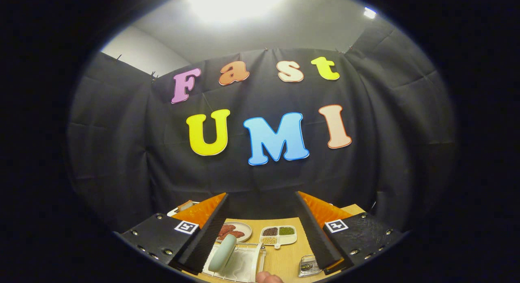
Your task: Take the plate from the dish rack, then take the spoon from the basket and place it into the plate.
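While our gripper (260, 234) hovers spread wide and empty, we spot the pale plate (222, 253) standing on edge in the dish rack (254, 262) at the table's (284, 258) near edge; stiff, slick, breakable, so we'd pinch its upper rim.

The plate (222, 253) is a pale grey-green dish with a smooth, rounded rim, standing on edge in the white wire dish rack (240, 263) at the bottom centre of the frame, slightly left of the middle. It leans a little, its top tipped toward the upper right, and sits at the rack's left side, seen almost edge-on so its face is barely visible. The rack rests on a light wooden tabletop, its white tray showing beside the plate. Both lie in the gap between the two spread fingers, nearer the left-hand one.
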`<state>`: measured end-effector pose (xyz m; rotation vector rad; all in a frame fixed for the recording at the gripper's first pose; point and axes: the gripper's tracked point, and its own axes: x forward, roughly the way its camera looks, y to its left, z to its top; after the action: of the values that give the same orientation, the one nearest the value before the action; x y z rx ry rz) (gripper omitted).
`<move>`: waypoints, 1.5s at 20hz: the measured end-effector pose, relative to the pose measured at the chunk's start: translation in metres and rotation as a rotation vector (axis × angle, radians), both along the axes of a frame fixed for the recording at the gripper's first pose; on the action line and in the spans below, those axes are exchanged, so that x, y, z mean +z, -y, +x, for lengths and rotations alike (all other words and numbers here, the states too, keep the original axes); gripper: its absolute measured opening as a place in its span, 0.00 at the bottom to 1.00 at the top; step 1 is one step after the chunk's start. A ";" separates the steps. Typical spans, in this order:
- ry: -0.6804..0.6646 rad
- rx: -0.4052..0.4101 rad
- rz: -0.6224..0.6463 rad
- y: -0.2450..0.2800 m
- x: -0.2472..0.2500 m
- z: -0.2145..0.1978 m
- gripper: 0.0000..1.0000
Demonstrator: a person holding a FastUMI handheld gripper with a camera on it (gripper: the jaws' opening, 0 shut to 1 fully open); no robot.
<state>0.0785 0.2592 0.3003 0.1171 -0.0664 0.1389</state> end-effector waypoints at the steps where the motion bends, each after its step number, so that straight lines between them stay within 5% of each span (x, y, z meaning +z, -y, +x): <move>1: -0.025 0.007 -0.006 -0.006 -0.003 0.005 0.97; 12: -0.601 0.099 -0.097 -0.066 -0.102 0.042 0.98; 18: -0.753 0.100 -0.133 -0.083 -0.128 0.047 0.97; 30: -1.062 -0.023 -0.176 -0.094 -0.182 0.060 0.91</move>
<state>0.1382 0.3534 0.1187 0.0033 1.0020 0.0451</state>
